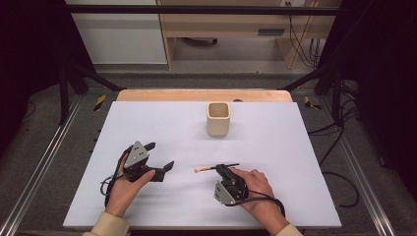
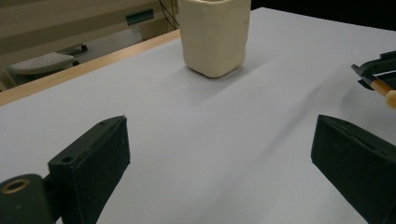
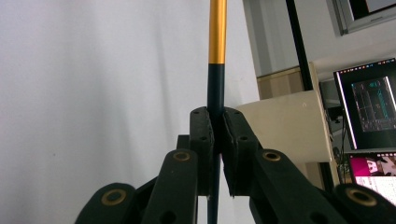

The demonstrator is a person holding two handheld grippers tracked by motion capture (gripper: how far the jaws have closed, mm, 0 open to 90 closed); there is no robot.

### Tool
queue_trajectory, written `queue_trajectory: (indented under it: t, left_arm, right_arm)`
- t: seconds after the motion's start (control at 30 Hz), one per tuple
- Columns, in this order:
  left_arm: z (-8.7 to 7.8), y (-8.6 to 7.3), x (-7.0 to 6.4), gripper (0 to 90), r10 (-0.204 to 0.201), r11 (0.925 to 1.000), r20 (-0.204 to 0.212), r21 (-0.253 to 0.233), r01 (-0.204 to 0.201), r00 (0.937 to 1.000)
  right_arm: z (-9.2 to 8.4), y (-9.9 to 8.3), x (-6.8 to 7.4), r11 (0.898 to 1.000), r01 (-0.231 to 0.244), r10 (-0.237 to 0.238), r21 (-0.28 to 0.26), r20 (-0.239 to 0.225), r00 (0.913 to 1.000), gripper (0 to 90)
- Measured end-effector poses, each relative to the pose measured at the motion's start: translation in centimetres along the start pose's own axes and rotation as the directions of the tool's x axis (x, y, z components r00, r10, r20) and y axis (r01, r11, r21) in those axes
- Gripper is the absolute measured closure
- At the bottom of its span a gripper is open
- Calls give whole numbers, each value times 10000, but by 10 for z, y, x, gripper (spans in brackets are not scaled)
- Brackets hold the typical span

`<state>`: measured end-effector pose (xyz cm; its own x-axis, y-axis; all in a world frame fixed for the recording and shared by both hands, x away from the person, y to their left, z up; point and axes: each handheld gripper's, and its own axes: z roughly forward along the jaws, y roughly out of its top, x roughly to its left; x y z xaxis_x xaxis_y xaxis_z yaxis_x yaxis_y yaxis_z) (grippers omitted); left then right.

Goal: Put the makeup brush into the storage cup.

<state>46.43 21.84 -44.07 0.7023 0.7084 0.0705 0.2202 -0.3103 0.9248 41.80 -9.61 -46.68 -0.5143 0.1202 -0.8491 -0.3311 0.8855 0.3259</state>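
White board is covering the desk [image 1: 147, 123] in the high view, with a cream cup [image 1: 218, 119] standing upright near the far middle. At near left, the left tool [image 1: 161, 156] is resting released on the board, holding nothing. At near right, the right tool [image 1: 220, 168] is clenching a slim brush [image 1: 206, 169] that is lying level, its pale tip pointing left toward the other hand.

Along the left tool's spread jaws in the left gripper view, the cup [image 2: 215, 35] is standing ahead, well apart, and the brush tip [image 2: 385, 91] is poking in at the right edge, probably being offered for a handover or turned for dropping.

Looking down the right tool [image 3: 217, 154] in the right gripper view, both pads are pinching the brush's dark handle [image 3: 215, 88] below its gold band, firmly enough to keep it straight; the cup [image 3: 289, 126] is sitting behind on the right.
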Motion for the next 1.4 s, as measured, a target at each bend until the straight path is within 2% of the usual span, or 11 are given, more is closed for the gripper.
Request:
queue_trajectory:
  t: [0.17, 0.2, 0.5, 0.67, 0.73, 0.8, 0.93, 0.97, 1.0, 1.37, 1.4]
  left_arm:
    - [-1, 0, 1, 37, -32, 10000, -17, -45, 32, 10000]
    - [-1, 0, 1, 37, -32, 10000, -17, -45, 32, 10000]
    - [-3, 0, 2, 37, -103, 9998, -41, -184, 102, 9999]
    - [-4, 0, 3, 37, -99, 9995, -32, -292, 98, 9999]
    - [-4, 0, 3, 36, -105, 9995, -38, -305, 104, 9999]
    - [-4, 1, 3, 36, -174, 9991, 7, -375, 174, 9998]
    - [-5, 1, 3, 36, -265, 9984, 44, -497, 267, 9996]
    - [-6, 1, 4, 36, -291, 9982, 46, -526, 293, 9996]
    - [-6, 1, 4, 36, -354, 9977, 68, -568, 357, 9994]
    - [-6, 2, 4, 34, -402, 9967, 106, -695, 409, 9991]
    - [-6, 2, 4, 33, -402, 9967, 106, -695, 409, 9991]
  right_arm:
    - [-1, -4, -3, 9999, -151, 151, 55, 69, 9999, 833]
    - [-2, -5, -4, 9993, -365, 364, 56, 112, 9993, 833]
    - [-4, -13, -10, 9936, -1133, 1133, -23, 242, 9933, 833]
    - [-6, -19, -15, 9802, -1977, 1980, -126, 330, 9797, 833]
    - [-6, -20, -17, 9794, -2015, 2019, -148, 346, 9788, 833]
    - [-7, -24, -19, 9665, -2557, 2565, -235, 387, 9658, 833]
    - [-9, -29, -23, 9546, -2956, 2969, -354, 390, 9541, 833]
    - [-9, -29, -23, 9546, -2956, 2969, -354, 390, 9541, 833]
    - [-9, -31, -24, 9461, -3212, 3228, -410, 430, 9455, 833]
    - [-11, -37, -29, 9197, -3881, 3908, -587, 427, 9195, 833]
    - [-11, -37, -29, 9197, -3881, 3908, -587, 427, 9195, 833]
